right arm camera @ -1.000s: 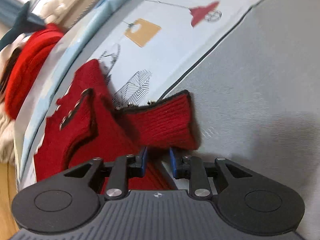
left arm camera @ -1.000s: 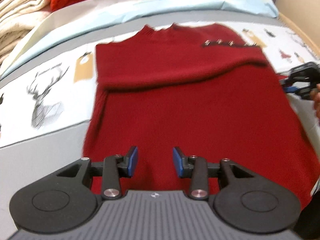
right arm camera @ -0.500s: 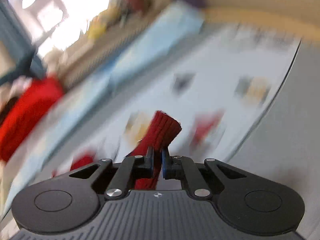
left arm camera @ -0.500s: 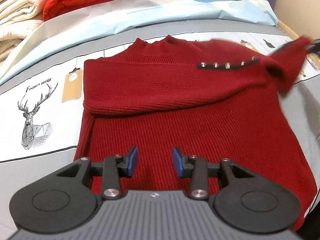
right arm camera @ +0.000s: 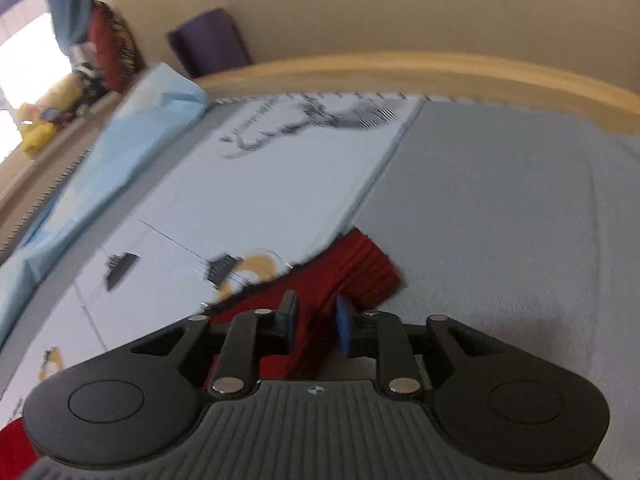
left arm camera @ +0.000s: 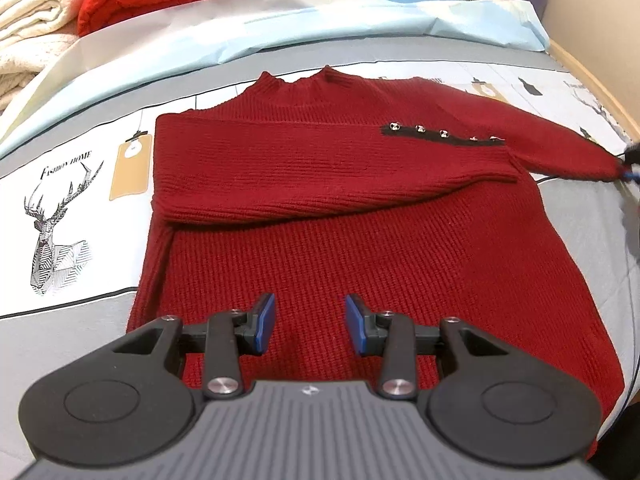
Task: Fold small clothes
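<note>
red sleeve cuff (right arm camera: 360,268) inside the opening right claw (right arm camera: 316,326), near grey sheet (right arm camera: 500,220).

Bright and sharp in the left view, with soft light and hardly any shadows. Bent and curved near the edges. Smeared by blur in the right view. Glaring white at the window (right arm camera: 16,60). Dark shadow on the grey sheet (right arm camera: 532,332).

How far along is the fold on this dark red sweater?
Early. Done: one sleeve lies folded across the chest of the sweater. In hand: the right gripper has the other sleeve's cuff between its opening jaws, stretched outward. The left gripper hovers open above the hem. Left: folding that sleeve in, then the body.
</note>
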Motion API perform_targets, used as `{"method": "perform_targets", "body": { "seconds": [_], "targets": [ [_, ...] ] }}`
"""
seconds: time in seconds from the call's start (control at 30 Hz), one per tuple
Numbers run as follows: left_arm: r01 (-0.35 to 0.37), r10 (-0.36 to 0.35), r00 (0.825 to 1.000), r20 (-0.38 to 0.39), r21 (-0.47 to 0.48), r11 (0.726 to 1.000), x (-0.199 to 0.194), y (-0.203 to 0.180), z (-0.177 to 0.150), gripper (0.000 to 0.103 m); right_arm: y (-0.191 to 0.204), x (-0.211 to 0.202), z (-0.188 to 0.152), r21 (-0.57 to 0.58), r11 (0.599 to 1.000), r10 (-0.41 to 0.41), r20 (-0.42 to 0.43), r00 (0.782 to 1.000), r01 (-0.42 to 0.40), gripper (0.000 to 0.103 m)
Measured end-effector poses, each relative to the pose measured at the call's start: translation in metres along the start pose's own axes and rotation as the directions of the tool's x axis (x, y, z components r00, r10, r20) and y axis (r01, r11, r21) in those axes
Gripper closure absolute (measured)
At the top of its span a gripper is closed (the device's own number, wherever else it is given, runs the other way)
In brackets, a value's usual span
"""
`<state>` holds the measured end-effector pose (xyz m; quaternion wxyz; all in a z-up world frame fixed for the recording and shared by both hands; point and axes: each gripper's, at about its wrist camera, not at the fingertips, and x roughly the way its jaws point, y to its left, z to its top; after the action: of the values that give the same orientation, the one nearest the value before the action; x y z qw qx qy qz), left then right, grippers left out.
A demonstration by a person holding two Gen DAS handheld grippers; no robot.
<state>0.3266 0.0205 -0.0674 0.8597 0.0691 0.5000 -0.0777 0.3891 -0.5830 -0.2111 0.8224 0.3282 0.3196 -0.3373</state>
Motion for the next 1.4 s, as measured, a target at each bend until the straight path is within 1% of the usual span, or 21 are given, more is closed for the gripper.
{"method": "perform_targets", "body": {
  "seconds": [0.07,0.13,0.2,0.27,0.3,0.33,0.4,0.47,0.57,0.6,0.7,0.8,0.9,1.0,1.07,1.1,1.17,1.2,1.23,1.3,1.4],
  "targets": [
    [-0.005,0.005,1.0,0.002,0.0,1.0,0.001,-0.001,0.0,0.058,-0.002,0.0,-0.002,0.036,0.99,-0.134,-0.038,0.99,0.135,0.073],
    [-0.012,0.012,1.0,0.016,-0.008,1.0,0.0,-0.001,0.001,0.057,0.013,-0.018,0.0,0.016,0.992,-0.122,0.027,0.992,0.122,0.072],
    [-0.016,0.017,0.999,0.039,-0.034,0.999,-0.003,0.002,0.004,0.057,0.049,-0.045,-0.002,-0.124,0.992,0.004,0.113,0.994,0.01,0.072],
    [-0.01,0.016,0.997,0.074,-0.079,0.997,-0.007,0.006,0.007,0.057,0.081,-0.071,-0.015,-0.257,0.956,0.175,0.107,0.979,-0.143,0.071],
    [-0.008,0.017,0.996,0.09,-0.095,0.995,-0.009,0.008,0.009,0.057,0.097,-0.08,-0.026,-0.3,0.919,0.278,0.038,0.96,-0.254,0.071],
    [-0.011,0.023,0.994,0.107,-0.109,0.994,-0.01,0.008,0.01,0.057,0.111,-0.085,-0.036,-0.302,0.881,0.369,-0.048,0.928,-0.365,0.071],
    [-0.019,0.037,0.989,0.144,-0.122,0.992,-0.014,0.008,0.012,0.057,0.135,-0.087,-0.066,-0.237,0.798,0.497,-0.259,0.828,-0.554,0.071],
    [-0.029,0.051,0.983,0.178,-0.127,0.992,-0.018,0.006,0.013,0.058,0.153,-0.088,-0.096,-0.189,0.758,0.52,-0.402,0.754,-0.624,0.071],
    [-0.027,0.054,0.977,0.206,-0.13,0.991,-0.021,0.005,0.014,0.059,0.171,-0.089,-0.129,-0.132,0.742,0.514,-0.518,0.683,-0.658,0.071],
    [-0.021,0.048,0.976,0.21,-0.132,0.991,-0.021,0.004,0.014,0.059,0.173,-0.086,-0.138,-0.108,0.751,0.503,-0.545,0.67,-0.652,0.071],
    [0.009,0.022,0.975,0.223,-0.137,0.991,-0.023,0.004,0.015,0.059,0.173,-0.076,-0.161,-0.039,0.812,0.444,-0.605,0.661,-0.582,0.068],
    [0.039,-0.007,0.973,0.232,-0.131,0.991,-0.023,0.002,0.016,0.059,0.168,-0.079,-0.168,-0.014,0.858,0.406,-0.595,0.694,-0.514,0.07],
    [0.053,-0.027,0.971,0.239,-0.104,0.993,-0.021,-0.005,0.017,0.059,0.179,-0.082,-0.171,-0.02,0.863,0.409,-0.559,0.721,-0.505,0.069],
    [0.071,-0.053,0.967,0.25,-0.062,0.996,-0.016,-0.015,0.019,0.059,0.185,-0.085,-0.173,-0.029,0.869,0.414,-0.502,0.759,-0.493,0.093],
    [0.082,-0.072,0.964,0.255,-0.028,0.996,-0.008,-0.023,0.023,0.059,0.191,-0.091,-0.173,-0.036,0.855,0.443,-0.466,0.766,-0.517,0.094],
    [0.093,-0.089,0.961,0.261,-0.005,0.996,-0.004,-0.027,0.025,0.059,0.196,-0.102,-0.171,-0.038,0.841,0.468,-0.45,0.761,-0.539,0.094],
    [0.127,-0.136,0.951,0.279,0.05,0.991,0.002,-0.034,0.032,0.058,0.205,-0.131,-0.159,-0.045,0.793,0.537,-0.418,0.732,-0.608,0.094],
    [0.142,-0.154,0.943,0.293,0.064,0.988,0.005,-0.037,0.035,0.057,0.213,-0.149,-0.156,-0.041,0.76,0.577,-0.416,0.703,-0.648,0.094],
    [0.161,-0.176,0.934,0.31,0.074,0.984,0.007,-0.039,0.037,0.056,0.22,-0.167,-0.154,-0.038,0.717,0.62,-0.422,0.661,-0.696,0.094],
    [0.184,-0.204,0.919,0.337,0.09,0.979,0.012,-0.043,0.04,0.049,0.234,-0.197,-0.155,-0.069,0.635,0.678,-0.427,0.598,-0.769,0.094],
    [0.192,-0.21,0.907,0.364,0.084,0.978,0.021,-0.046,0.045,0.048,0.241,-0.215,-0.163,-0.08,0.542,0.724,-0.46,0.513,-0.837,0.094]
  ]
}}
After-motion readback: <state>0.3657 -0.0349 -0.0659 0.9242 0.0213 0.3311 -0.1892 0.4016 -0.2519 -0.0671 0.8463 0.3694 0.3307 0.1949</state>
